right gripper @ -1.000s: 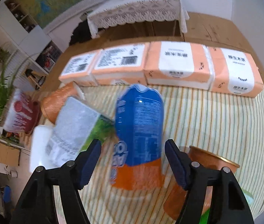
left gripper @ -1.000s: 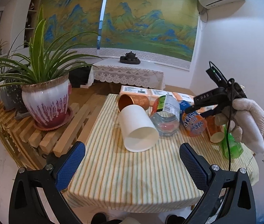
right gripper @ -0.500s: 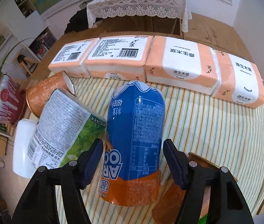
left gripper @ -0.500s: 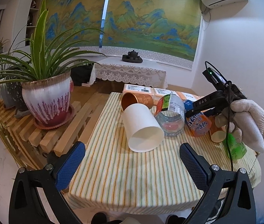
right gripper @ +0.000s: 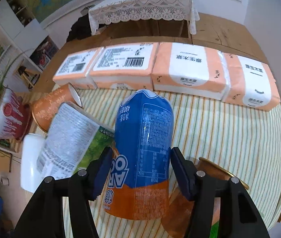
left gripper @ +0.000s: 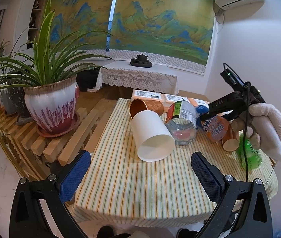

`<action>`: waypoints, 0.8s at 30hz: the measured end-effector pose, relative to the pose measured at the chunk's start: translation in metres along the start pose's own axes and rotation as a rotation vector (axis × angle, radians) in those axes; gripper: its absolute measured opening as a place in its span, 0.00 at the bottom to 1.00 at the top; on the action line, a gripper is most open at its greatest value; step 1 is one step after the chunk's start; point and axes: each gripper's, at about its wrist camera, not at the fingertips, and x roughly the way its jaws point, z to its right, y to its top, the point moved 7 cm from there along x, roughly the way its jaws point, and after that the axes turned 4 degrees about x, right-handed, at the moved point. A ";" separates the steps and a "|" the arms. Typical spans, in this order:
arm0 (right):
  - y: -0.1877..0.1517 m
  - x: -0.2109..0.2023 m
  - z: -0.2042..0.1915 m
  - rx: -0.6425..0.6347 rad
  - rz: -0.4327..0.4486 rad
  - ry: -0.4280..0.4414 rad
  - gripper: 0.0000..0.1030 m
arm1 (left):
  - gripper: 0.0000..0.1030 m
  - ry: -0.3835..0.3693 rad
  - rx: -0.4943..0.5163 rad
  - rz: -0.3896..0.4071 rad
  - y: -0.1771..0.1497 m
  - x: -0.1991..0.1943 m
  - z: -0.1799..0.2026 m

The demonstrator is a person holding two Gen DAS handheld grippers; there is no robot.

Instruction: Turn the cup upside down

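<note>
A blue and orange cut-bottle cup [right gripper: 142, 154] lies on its side on the striped tablecloth [right gripper: 219, 123]; it also shows in the left wrist view [left gripper: 213, 125]. My right gripper [right gripper: 140, 170] straddles it, the pads close to its sides, the jaws open. A white paper cup [left gripper: 150, 134] lies on its side mid-table, mouth toward me. My left gripper [left gripper: 140, 176] is open and empty, short of the white cup above the table's near part.
A clear labelled cup [left gripper: 182, 123] and a copper cup [left gripper: 146, 107] lie beside the white cup. Another copper cup [right gripper: 210, 180] and a green bottle [left gripper: 248, 154] are at the right. Tissue packs [right gripper: 160, 67] line the far edge. A potted plant [left gripper: 51, 103] stands left.
My right gripper has moved in over the blue and orange cup and its jaws have narrowed around it. My left gripper has stayed nearly still.
</note>
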 end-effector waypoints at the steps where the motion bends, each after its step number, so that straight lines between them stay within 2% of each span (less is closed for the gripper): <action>1: 0.000 -0.003 0.001 0.009 0.006 0.011 0.54 | 0.99 -0.001 0.001 0.000 0.000 -0.001 0.001; 9: -0.026 -0.042 -0.003 0.044 0.068 0.086 0.54 | 0.99 -0.003 0.010 0.008 0.001 -0.007 0.002; 15: -0.073 -0.082 -0.018 0.040 0.146 0.154 0.54 | 0.99 -0.023 0.007 -0.012 0.002 -0.007 0.005; 21: -0.115 -0.066 -0.030 0.093 0.122 0.213 0.54 | 0.99 -0.052 -0.006 -0.056 -0.004 -0.001 0.010; 24: -0.127 -0.055 -0.033 0.103 0.132 0.188 0.54 | 0.99 -0.059 -0.007 -0.069 -0.006 0.000 0.012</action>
